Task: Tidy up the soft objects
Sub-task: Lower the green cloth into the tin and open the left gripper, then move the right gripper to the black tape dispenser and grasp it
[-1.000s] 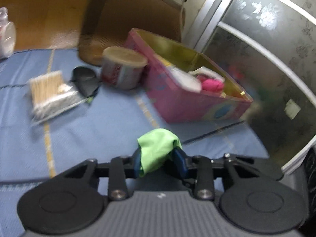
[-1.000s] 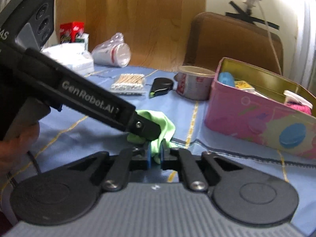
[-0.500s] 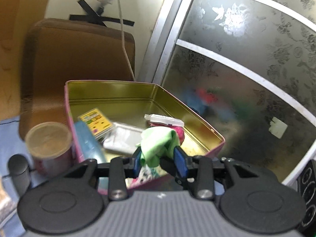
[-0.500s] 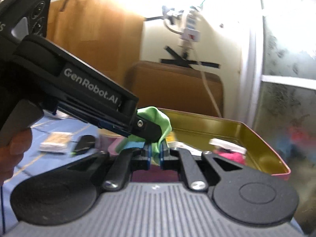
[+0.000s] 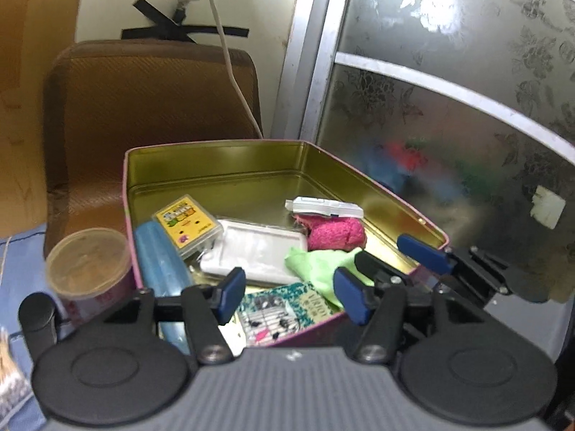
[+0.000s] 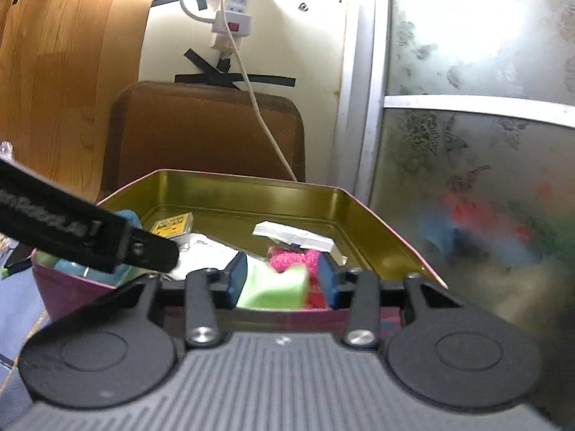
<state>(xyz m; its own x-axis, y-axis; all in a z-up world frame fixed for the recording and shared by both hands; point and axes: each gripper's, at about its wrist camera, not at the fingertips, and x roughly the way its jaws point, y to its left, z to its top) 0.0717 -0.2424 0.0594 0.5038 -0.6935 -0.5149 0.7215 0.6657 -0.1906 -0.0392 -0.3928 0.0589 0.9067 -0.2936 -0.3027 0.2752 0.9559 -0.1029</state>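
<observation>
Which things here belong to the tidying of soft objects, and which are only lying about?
For the job:
- green cloth, lying in the tin
- pink tin
- left gripper, jaws opening
- right gripper, jaws opening

Lying about:
- round tub beside the tin
- brown cushion
- white cable

Green packet (image 5: 287,310): "VIRJOY", prob.; rest unreadable.
</observation>
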